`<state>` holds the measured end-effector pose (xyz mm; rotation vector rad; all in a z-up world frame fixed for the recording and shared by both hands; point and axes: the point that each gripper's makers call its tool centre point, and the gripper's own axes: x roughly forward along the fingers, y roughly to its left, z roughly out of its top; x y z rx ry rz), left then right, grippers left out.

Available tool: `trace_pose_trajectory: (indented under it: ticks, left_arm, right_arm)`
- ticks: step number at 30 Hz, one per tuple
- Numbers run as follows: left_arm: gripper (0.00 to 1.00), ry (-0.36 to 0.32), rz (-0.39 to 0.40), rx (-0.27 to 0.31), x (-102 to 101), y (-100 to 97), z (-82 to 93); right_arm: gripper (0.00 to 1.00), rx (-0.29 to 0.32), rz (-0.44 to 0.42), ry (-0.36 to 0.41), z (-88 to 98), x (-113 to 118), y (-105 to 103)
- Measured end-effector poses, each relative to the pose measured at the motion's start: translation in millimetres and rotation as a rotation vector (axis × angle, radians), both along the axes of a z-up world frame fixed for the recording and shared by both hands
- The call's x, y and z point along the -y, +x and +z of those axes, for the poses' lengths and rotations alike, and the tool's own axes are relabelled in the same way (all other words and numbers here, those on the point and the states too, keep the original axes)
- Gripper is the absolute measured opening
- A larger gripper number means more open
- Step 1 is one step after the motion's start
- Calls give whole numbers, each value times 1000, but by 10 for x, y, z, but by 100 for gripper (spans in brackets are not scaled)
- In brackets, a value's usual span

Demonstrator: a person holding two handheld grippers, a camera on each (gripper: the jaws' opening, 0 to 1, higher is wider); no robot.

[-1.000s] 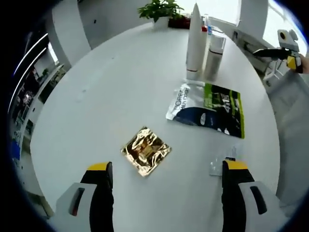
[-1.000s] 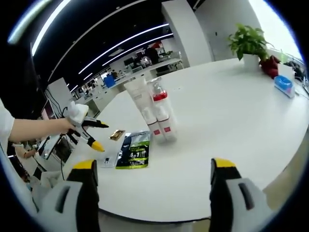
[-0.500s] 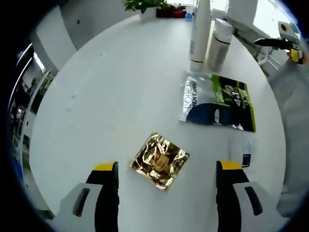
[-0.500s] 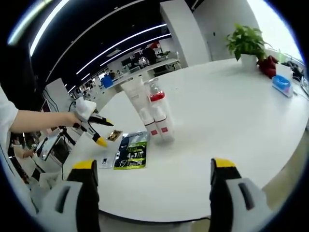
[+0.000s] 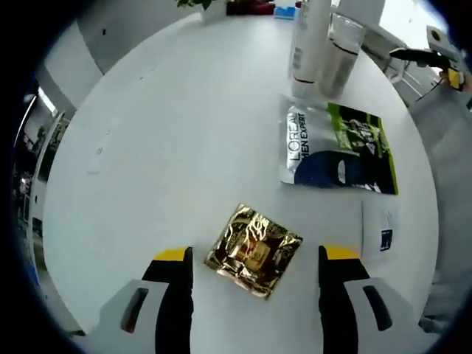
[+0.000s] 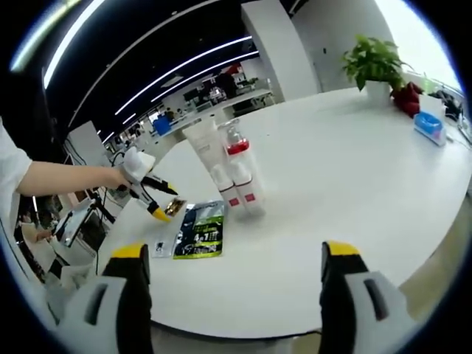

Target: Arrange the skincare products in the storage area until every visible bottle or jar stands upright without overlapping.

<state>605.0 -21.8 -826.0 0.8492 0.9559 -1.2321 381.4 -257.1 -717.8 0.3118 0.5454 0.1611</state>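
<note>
Now the left tongs (image 5: 254, 271) hover spread above a crinkled gold foil sachet (image 5: 254, 251) lying flat on the round white worktop (image 5: 169, 133).
Right tongs (image 6: 232, 273) hang spread, well apart from two upright white tubes (image 6: 221, 166).

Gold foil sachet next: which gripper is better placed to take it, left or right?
Left. The left gripper is open with the gold foil sachet lying just ahead between its jaws. The right gripper is open at the table's near edge, far from it.

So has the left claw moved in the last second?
Yes. In the right gripper view the left claw has dropped toward the gold sachet, which lies beside the green packet.
</note>
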Motion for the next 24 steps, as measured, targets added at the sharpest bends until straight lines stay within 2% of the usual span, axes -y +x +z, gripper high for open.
trace_pose_trajectory:
  ticks: [2, 7, 17, 24]
  left_arm:
    - [58, -1, 5, -22, -2, -22, -5]
    - [56, 0, 2, -17, -3, -4, 3]
    - [37, 6, 24, -17, -13, -10, 15]
    - [36, 12, 51, -16, -28, -6, 22]
  right_arm:
    - [97, -1, 1, -1, -1, -3, 1]
    - [97, -2, -3, 0, -1, 2, 1]
    - [97, -3, -4, -5, -1, 2, 2]
    - [97, 0, -5, -5, 5, 6, 0]
